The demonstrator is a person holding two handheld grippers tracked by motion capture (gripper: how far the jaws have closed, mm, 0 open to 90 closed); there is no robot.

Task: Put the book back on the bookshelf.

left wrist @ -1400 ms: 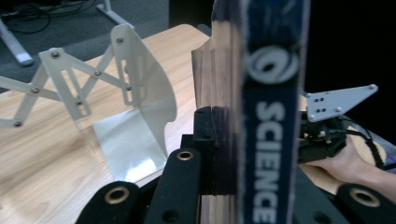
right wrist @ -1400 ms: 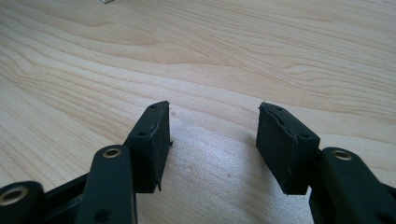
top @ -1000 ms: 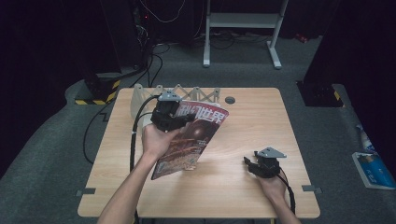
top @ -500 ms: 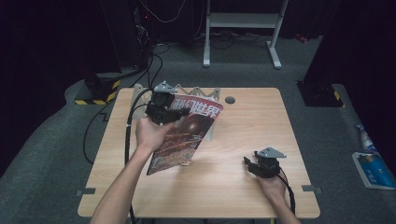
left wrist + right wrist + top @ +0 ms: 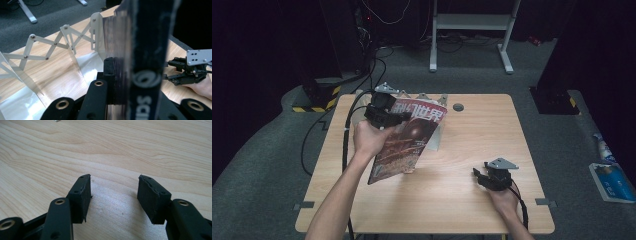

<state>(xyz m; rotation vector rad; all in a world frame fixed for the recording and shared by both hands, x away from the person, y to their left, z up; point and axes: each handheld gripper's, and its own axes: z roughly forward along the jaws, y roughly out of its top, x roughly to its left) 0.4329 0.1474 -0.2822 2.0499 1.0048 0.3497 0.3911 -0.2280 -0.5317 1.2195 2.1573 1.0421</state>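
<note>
A magazine (image 5: 409, 140) with a red cover hangs tilted over the left-middle of the wooden table (image 5: 462, 210), its lower corner near the tabletop. My left gripper (image 5: 387, 116) is shut on its upper left edge. In the left gripper view the magazine's dark spine (image 5: 147, 50) stands edge-on in the left gripper (image 5: 120, 80), just in front of a white folding rack (image 5: 62, 42). The rack (image 5: 443, 99) stands along the table's far edge, partly hidden by the magazine. My right gripper (image 5: 484, 177) rests open on the table at the front right, and the right gripper (image 5: 113, 195) holds nothing.
A round grey grommet (image 5: 457, 106) sits in the tabletop behind the magazine. A black cable (image 5: 346, 140) trails off the left edge. On the floor, a white metal frame (image 5: 472, 22) stands behind the table and a blue-white pack (image 5: 607, 175) lies at the right.
The left gripper has carried the magazine a little left and farther back, toward the rack, and tipped it more upright. The right gripper has stayed where it was.
</note>
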